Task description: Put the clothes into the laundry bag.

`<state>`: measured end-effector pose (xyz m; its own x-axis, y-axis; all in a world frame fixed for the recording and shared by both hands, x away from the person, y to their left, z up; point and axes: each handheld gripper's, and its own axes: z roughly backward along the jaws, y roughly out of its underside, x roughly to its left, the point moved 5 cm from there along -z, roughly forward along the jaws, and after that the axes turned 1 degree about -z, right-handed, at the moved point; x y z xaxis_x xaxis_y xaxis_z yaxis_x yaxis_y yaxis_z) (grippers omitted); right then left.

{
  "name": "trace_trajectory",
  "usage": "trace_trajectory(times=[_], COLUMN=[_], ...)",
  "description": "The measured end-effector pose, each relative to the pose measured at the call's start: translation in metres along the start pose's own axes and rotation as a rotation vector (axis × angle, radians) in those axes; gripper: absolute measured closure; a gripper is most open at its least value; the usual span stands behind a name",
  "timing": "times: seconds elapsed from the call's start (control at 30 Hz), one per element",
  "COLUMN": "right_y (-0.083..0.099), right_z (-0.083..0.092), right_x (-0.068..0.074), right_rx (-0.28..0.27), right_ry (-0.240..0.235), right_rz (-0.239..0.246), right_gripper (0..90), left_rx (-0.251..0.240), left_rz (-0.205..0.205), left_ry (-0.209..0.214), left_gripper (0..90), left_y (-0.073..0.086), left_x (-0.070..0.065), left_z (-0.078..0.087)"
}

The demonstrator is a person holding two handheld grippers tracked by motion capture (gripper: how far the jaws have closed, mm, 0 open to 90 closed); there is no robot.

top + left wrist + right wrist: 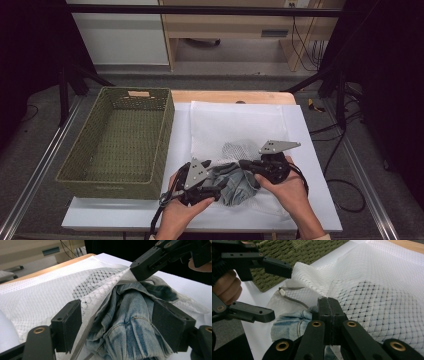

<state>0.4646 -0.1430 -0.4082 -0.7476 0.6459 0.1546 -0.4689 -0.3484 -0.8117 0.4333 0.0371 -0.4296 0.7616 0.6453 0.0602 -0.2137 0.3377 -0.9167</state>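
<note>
Denim garment (239, 184): lying bunched at the near edge of the worktop (320, 200), half inside the mouth of the mesh bag (235, 127); its crumpled bulk is running roughly left to right between the two hands, one end poking out toward the person.
Mesh bag: lying flat with its long axis running away from the person, its open zippered mouth facing the near edge.
Left tongs (212, 192): standing released, jaws wide on either side of the denim, pads not pressing it; they have just been opening further.
Left hand (180, 212): coming in from below, angling the tongs level toward the right.
Right tongs (246, 164): clenching a fold of the bag's mesh rim and lifting it above the denim.
Right hand (287, 192): pointing its tongs leftward.
Wicker basket (120, 142): sitting left of the bag.
</note>
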Motion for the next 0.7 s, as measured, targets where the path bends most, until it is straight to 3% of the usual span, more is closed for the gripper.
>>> trace_trajectory(times=[0.13,0.43,0.7], right_y=[0.007,0.016,0.024], right_z=[0.0,-0.006,-0.009], right_x=[0.003,0.011,0.015], right_rx=[-0.015,0.006,0.01], right_ry=[-0.017,0.013,0.014], right_rz=[-0.004,0.039,0.043], right_gripper=[90.0,90.0,90.0], left_rx=[0.003,-0.011,-0.012], left_rz=[0.016,0.033,0.054], left_ry=[-0.007,-0.014,-0.02], left_gripper=[20.7,21.4,21.8], left_y=[0.003,0.009,0.014], left_x=[0.0,0.0,0.001], left_z=[0.002,0.014,0.019])
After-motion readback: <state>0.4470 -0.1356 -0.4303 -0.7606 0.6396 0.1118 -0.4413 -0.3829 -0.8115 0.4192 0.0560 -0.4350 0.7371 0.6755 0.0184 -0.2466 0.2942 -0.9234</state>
